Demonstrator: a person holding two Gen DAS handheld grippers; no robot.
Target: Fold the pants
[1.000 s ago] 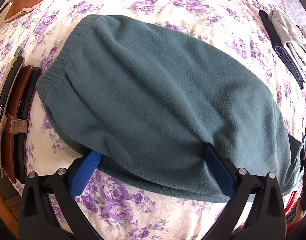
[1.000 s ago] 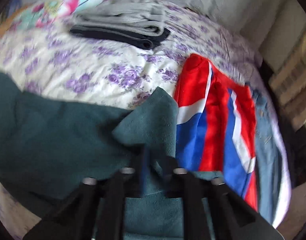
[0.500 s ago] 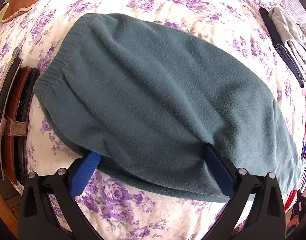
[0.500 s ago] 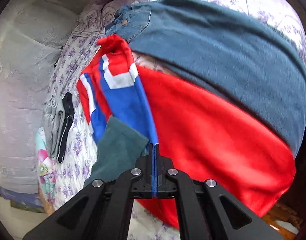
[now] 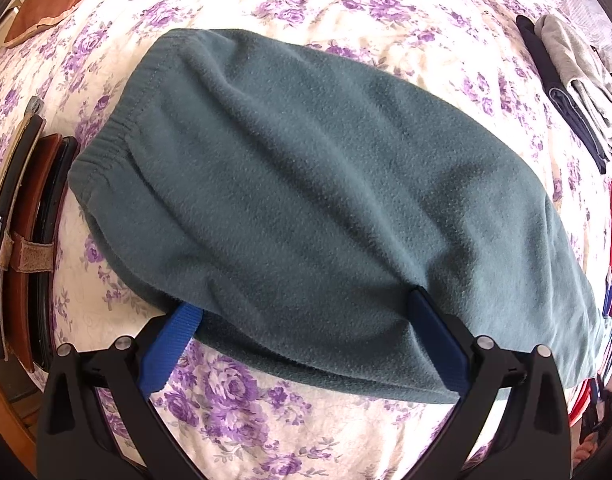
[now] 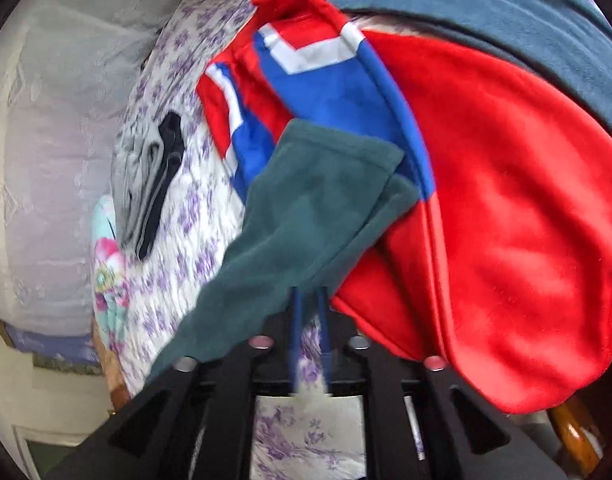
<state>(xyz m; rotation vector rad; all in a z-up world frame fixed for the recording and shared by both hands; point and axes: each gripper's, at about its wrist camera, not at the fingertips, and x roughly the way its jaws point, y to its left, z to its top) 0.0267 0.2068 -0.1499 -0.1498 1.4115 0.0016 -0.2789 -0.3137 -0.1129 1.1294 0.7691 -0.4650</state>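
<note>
One pair of teal fleece pants [image 5: 306, 208] lies flat across the floral bedspread [image 5: 246, 400], waistband at upper left in the left wrist view, legs running off to the right. We read it as already folded lengthwise, one leg on top of the other, likely staged for the crosswise fold.

Our left gripper [image 5: 302, 344] points almost straight down at the near edge of the pants, jaws wide apart. Its right finger [image 5: 434, 340] lies on the fleece and the left finger [image 5: 168, 350] is partly tucked under the edge. Nothing is clamped; it looks placed to pin the fabric in place.

Our right gripper [image 6: 309, 340] has just been opening. The blue pads now stand a little apart and the leg end [image 6: 326, 200] lies just ahead of them, not pinched between them, draped onto the red-and-blue garment [image 6: 486, 200]. We judge the hem is let go here so the leg lies stretched out.

No real containers in view. Folded grey and dark clothes [image 5: 570, 84] are stacked at the far side of the bed, another blue-grey garment [image 6: 506, 12] lies beyond the red one, and belts [image 5: 22, 248] lie at the left edge.
</note>
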